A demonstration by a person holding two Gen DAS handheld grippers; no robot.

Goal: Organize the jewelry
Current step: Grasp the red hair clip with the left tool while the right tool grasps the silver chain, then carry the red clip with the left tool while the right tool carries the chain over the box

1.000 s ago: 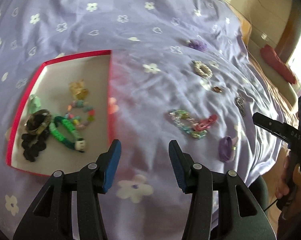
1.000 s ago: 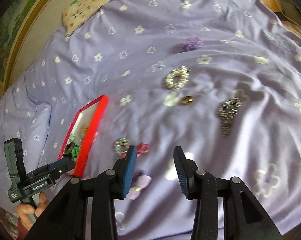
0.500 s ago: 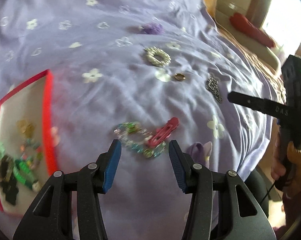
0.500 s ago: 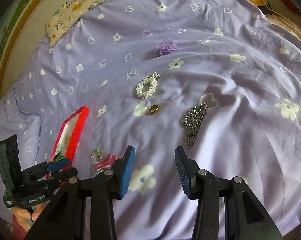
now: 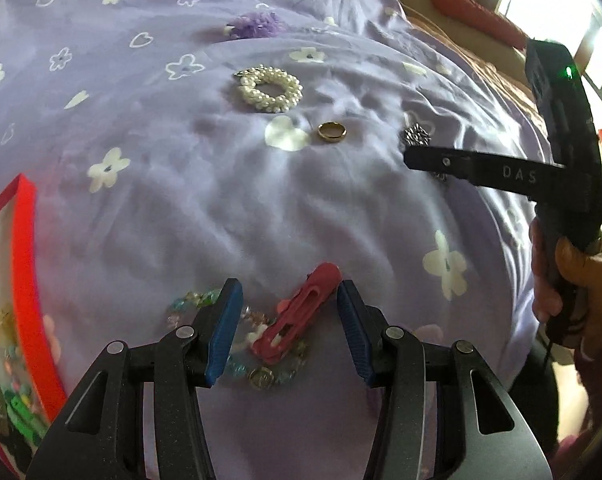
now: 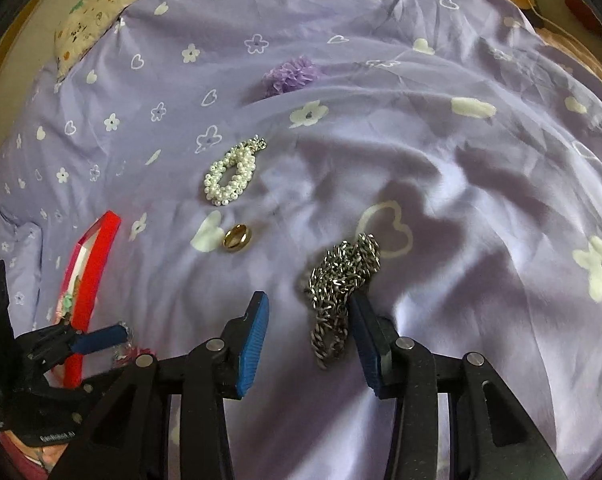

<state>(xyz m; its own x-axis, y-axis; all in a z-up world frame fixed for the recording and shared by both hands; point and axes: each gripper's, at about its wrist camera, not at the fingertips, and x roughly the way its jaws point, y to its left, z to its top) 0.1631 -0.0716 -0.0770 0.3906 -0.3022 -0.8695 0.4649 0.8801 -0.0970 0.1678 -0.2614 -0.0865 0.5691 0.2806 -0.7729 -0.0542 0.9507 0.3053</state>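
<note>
Purple bedding (image 6: 441,152) printed with flowers and hearts is your work surface, and it is soft and rumpled, so anything you press on will sink into it. Take the red tray (image 5: 25,264) at the left of the bed as your landmark; it already holds several beaded pieces.

Well right of the tray lies the steel chain (image 6: 341,292), heaped in a loose pile. Expect it to be the heaviest piece here, limp and slippery: pinch across the thick of the bunch, not a single strand, or it will likely pour out. Your right gripper (image 6: 309,332) stands half open and empty, its right pad just beside the chain's edge.

Just right of the tray sits the red clip (image 5: 301,312), lying across a clear bead bracelet (image 5: 237,340). The clip looks stiff and light, so close across its narrow body. The bracelet will flop and may snag on it. Your left gripper (image 5: 285,328) is half open around the clip, gripping nothing yet.

Farther up the bed from the tray rests the pearl bracelet (image 6: 233,176), bumpy and easy to grip, with a purple scrunchie (image 6: 289,74) beyond it.

Between pearls and chain is the gold ring (image 6: 238,237): hard, smooth, tiny, likely to squirt free.
</note>
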